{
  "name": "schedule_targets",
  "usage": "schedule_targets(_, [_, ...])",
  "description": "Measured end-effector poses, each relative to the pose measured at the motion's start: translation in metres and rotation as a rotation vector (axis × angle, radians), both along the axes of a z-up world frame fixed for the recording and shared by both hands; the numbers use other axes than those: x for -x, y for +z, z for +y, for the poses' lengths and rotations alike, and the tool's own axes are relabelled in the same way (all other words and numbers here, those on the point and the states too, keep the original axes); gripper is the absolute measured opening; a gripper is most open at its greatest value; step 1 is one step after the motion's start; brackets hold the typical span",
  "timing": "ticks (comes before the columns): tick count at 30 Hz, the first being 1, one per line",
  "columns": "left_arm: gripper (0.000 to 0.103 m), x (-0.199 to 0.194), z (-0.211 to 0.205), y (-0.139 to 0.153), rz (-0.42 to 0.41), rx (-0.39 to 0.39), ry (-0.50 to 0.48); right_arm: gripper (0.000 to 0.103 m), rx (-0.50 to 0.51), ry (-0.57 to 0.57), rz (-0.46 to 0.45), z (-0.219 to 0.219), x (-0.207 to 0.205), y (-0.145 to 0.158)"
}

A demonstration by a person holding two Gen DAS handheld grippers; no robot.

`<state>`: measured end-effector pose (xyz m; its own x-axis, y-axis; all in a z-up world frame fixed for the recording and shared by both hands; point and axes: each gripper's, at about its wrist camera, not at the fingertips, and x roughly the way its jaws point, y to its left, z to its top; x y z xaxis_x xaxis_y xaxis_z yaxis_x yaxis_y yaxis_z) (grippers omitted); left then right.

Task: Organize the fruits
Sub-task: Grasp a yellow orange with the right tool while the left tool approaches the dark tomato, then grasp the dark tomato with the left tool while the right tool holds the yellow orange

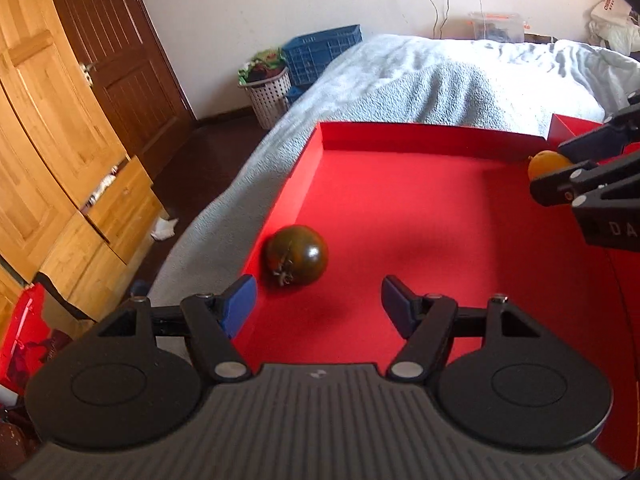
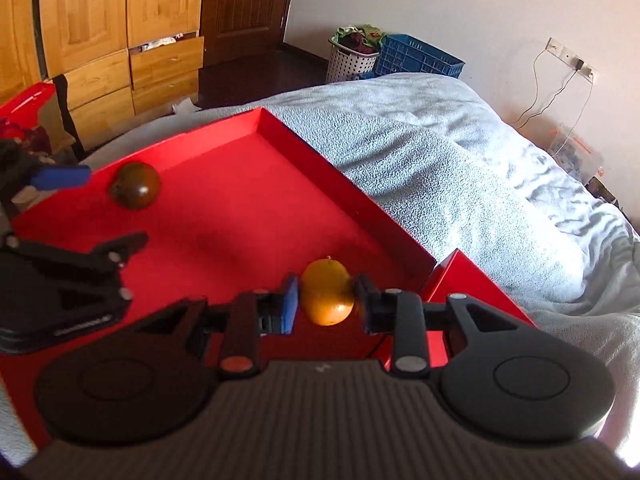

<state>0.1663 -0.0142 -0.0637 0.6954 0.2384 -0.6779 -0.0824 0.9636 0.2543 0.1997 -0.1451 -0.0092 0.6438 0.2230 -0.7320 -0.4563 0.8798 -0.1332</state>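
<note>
A shallow red tray [image 1: 400, 136] [image 2: 360, 216] lies on a bed covered by a pale blue blanket. A dark green-brown tomato [image 1: 298, 255] [image 2: 135, 185] rests inside it near the left wall. My left gripper [image 1: 318, 306] stands open just short of the tomato, which sits ahead of the left blue pad, with nothing between the pads. My right gripper [image 2: 326, 300] is shut on an orange [image 2: 327, 292] [image 1: 546, 162], its pads pressing both sides of the fruit above the tray's far right corner. A second red box [image 2: 460, 280] adjoins that corner.
The blanket [image 1: 440, 80] spreads beyond the tray. A white laundry basket [image 1: 266, 92] and a blue crate [image 1: 320, 50] stand by the far wall. Wooden wardrobe drawers [image 1: 80, 220] and a dark door [image 1: 120, 60] are at left. A clear plastic bin [image 1: 498, 26] sits past the bed.
</note>
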Motion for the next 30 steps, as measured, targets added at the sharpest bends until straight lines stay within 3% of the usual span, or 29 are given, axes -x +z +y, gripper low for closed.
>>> schedule_targets(4, [0.074,-0.016,0.002,-0.011,0.044,0.015,0.032,0.034,-0.036,-0.008,-0.023,-0.003,0.003,0.009])
schedule_targets(11, [0.074,-0.045,0.012,-0.016,0.067,0.134,0.132,0.034,-0.053,-0.016,-0.037,-0.005,0.0,0.01])
schedule_targets(14, [0.064,-0.053,0.012,-0.016,0.043,0.135,0.166,0.034,-0.064,-0.025,-0.04,-0.007,0.002,0.009])
schedule_targets(18, [0.044,-0.058,0.015,-0.015,0.018,0.143,0.158,0.034,-0.081,-0.044,-0.053,-0.01,0.009,0.01])
schedule_targets(30, [0.043,-0.048,0.026,-0.011,0.016,0.209,0.068,0.034,-0.188,-0.183,-0.09,-0.018,0.056,0.007])
